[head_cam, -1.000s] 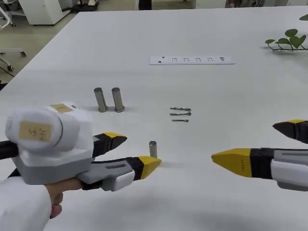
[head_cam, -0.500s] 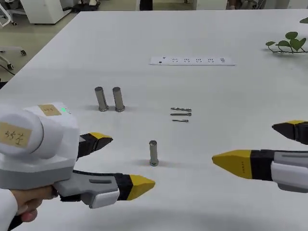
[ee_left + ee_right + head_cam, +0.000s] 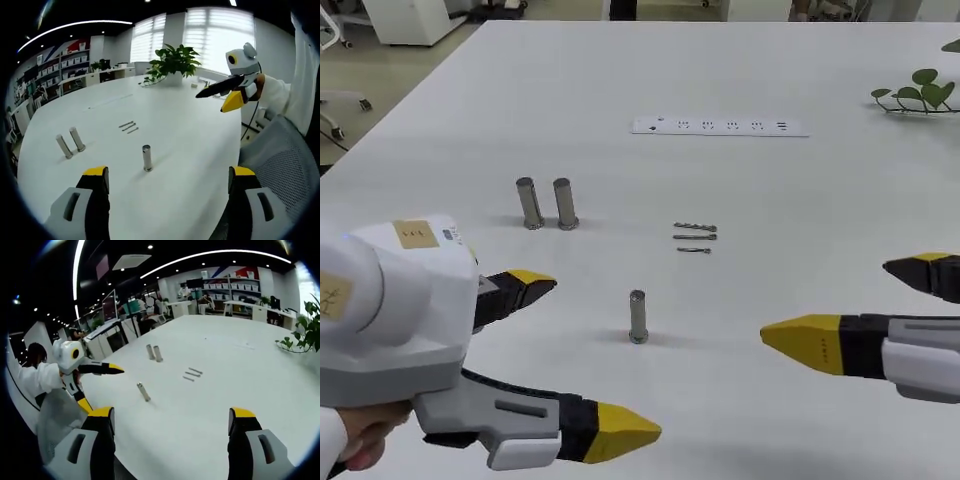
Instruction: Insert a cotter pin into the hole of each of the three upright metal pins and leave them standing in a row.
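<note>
On white table (image 3: pixel 800 60): lone metal pin (image 3: pixel 638 316) upright between left gripper (image 3: pixel 602 358) and right gripper (image 3: pixel 825 300), both jaws wide apart, empty. Pin pair (image 3: pixel 563 204) upright; three cotter pins (image 3: pixel 695 238) loose nearby.

White table (image 3: pixel 800 190) with three upright metal pins (image 3: pixel 564 204), three cotter pins (image 3: pixel 695 236), power strip (image 3: pixel 720 126)

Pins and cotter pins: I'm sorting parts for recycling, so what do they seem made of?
The pins look like steel or a similar metal: grey, with a soft sheen down their sides. The cotter pins are probably metal wire: thin, grey, slightly glinting; too small to tell more.
</note>
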Available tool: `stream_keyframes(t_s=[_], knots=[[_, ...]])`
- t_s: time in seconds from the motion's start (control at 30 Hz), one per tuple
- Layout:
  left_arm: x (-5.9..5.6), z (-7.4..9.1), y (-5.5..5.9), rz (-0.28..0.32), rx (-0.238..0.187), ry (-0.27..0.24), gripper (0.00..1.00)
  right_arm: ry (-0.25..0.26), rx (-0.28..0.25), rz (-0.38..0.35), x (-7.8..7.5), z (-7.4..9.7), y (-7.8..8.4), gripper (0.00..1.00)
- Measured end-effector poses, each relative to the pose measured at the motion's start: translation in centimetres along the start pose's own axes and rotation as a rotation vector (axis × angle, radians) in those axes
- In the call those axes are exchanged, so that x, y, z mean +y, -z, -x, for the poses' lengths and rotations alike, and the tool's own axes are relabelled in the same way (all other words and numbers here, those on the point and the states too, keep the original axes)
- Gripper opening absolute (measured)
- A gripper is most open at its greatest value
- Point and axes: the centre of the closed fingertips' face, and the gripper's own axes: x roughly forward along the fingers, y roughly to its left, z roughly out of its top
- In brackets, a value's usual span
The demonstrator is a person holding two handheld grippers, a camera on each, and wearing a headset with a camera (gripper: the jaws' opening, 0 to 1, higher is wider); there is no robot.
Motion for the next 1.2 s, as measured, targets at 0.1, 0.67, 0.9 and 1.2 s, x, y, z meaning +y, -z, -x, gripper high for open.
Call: stream_keyframes(t_s=[0.1, 0.67, 0.9, 1.2], knots=[[-0.5, 0.4, -0.4, 0.016, -0.024, 0.032, 0.99, -0.002, 0.010, 0.011, -0.1, -0.1, 0.1, 0.92], [-1.5, 1.8, -1.6, 0.003, -0.077, 0.100, 0.99, 0.001, 0.043, 0.089, -1.2, -1.0, -1.2, 0.90], [-2.0, 2.0, -1.5, -0.013, -0.088, 0.118, 0.99, -0.015, 0.056, 0.160, -2.0, -1.8, -2.7, 0.87], [-2.1, 2.0, -1.5, 0.011, -0.082, 0.128, 0.99, -0.019, 0.121, 0.294, -3.6, -3.1, -4.1, 0.70]])
